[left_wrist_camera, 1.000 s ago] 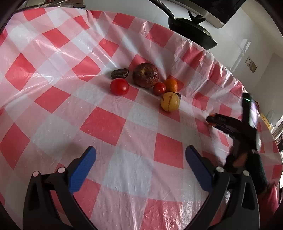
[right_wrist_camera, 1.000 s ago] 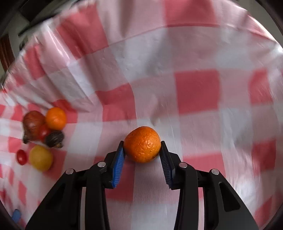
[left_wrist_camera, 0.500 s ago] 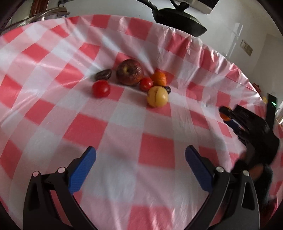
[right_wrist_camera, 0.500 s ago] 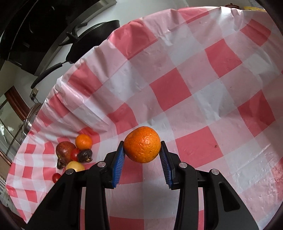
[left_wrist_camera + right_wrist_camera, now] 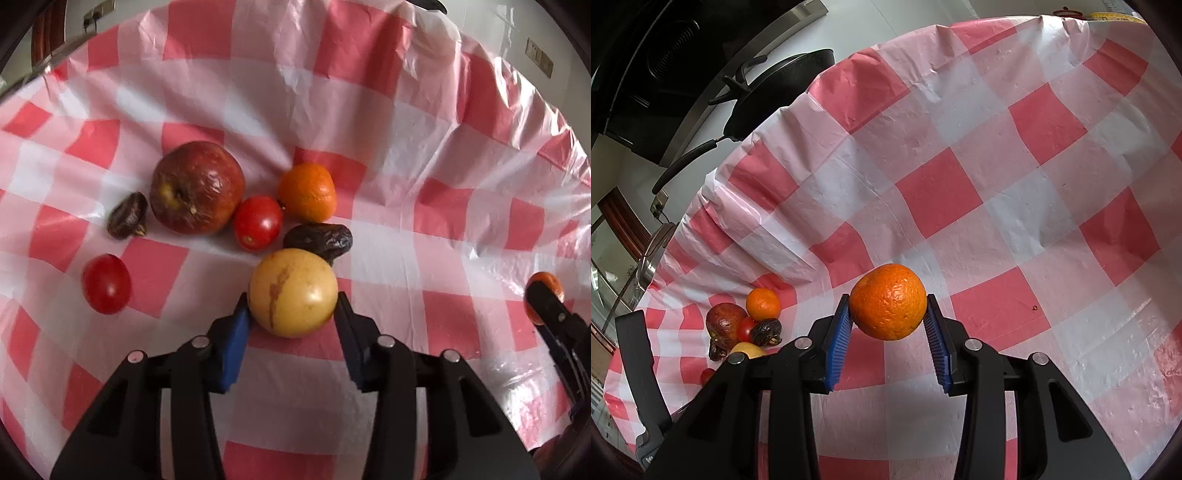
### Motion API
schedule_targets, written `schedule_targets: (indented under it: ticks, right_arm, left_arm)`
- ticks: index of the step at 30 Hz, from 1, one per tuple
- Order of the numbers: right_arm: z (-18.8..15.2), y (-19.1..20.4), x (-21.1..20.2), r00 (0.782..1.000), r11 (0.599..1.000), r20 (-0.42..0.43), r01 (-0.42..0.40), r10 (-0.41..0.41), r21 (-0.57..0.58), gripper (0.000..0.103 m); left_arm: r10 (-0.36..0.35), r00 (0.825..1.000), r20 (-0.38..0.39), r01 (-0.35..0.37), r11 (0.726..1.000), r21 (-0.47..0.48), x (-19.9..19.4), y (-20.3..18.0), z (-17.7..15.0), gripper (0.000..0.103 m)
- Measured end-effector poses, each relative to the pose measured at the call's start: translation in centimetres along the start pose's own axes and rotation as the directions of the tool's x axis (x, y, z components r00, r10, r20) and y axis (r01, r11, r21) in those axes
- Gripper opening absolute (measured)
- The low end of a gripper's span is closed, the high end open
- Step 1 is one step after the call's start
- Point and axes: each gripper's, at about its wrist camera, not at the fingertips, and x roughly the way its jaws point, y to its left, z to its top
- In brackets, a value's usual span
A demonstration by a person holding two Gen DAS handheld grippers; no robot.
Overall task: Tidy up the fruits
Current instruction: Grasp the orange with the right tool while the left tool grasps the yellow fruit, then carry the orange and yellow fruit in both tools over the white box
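Now yellow fruit (image 5: 293, 291) between left fingers (image 5: 232, 341), touching.

Two oranges (image 5: 307, 192) (image 5: 888, 301), two tomatoes (image 5: 258, 222) (image 5: 106, 283), two dates (image 5: 318, 238) (image 5: 127, 220), one apple (image 5: 197, 187), one yellow fruit (image 5: 293, 297).

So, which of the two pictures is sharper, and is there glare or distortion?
Right wrist: sharp, the orange shows its pores. Left wrist: softer, with glare on the yellow fruit and tomato. Both views: fisheye bends the tablecloth checks, corners dark.

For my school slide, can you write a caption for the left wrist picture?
Left tool closes around the yellow fruit beside a dark date on the checked tablecloth.
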Motion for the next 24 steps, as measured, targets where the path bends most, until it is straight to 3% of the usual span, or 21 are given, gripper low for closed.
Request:
schedule_targets:
  ticks: [6, 13, 24]
  right_arm:
    - [0.0, 0.1, 0.1, 1.0, 1.0, -0.002, -0.001, 0.001, -0.001, 0.04]
    - [0.1, -0.1, 0.2, 1.0, 1.0, 0.004, -0.009, 0.009, 0.013, 0.04]
    - [0.0, -0.3, -0.2, 1.0, 1.0, 0.015, -0.004, 0.004, 0.029, 0.039]
  left_arm:
    - [-0.034, 0.999, 0.029, 0.037, 0.996, -0.086, -0.4, 2.2, -0.1, 0.045]
    - [0.004, 0.998, 0.057, 0.0, 0.997, -0.072, -1.8, 3.0, -0.9, 0.045]
    - [0.059, 0.995, 0.08, -0.057, 0.998, -0.02, -7.5, 3.3, -6.7, 0.045]
